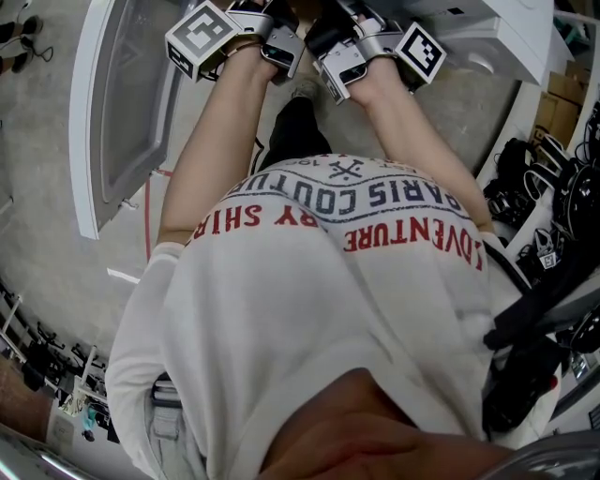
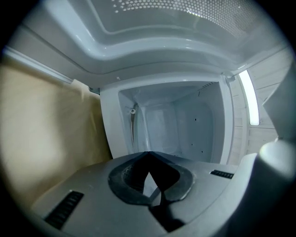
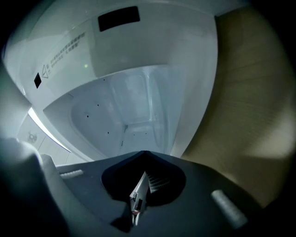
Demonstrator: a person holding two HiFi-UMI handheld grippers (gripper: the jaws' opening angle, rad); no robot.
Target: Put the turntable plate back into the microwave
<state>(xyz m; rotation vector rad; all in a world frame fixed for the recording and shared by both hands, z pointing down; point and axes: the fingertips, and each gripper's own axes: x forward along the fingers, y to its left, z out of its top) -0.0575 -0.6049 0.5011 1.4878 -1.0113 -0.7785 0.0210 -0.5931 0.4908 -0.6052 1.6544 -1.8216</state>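
The white microwave stands open; its empty cavity (image 2: pixel 171 125) fills the middle of the left gripper view and shows again as the same cavity (image 3: pixel 120 115) in the right gripper view. I see no turntable plate in any view. My left gripper (image 2: pixel 148 153) points into the opening, its jaws meeting at the tip with nothing visible between them. My right gripper (image 3: pixel 143 152) is beside it, jaws likewise closed. In the head view both the left gripper (image 1: pixel 267 42) and the right gripper (image 1: pixel 361 52) are held close together at the top edge, their tips out of frame.
The microwave door (image 1: pixel 122 103) swings wide open to the left. The microwave's body (image 1: pixel 497 28) reaches to the top right. A beige surface (image 2: pixel 46 129) flanks the oven. Black cables and gear (image 1: pixel 553 187) lie on the floor at right. My own shirt fills the lower head view.
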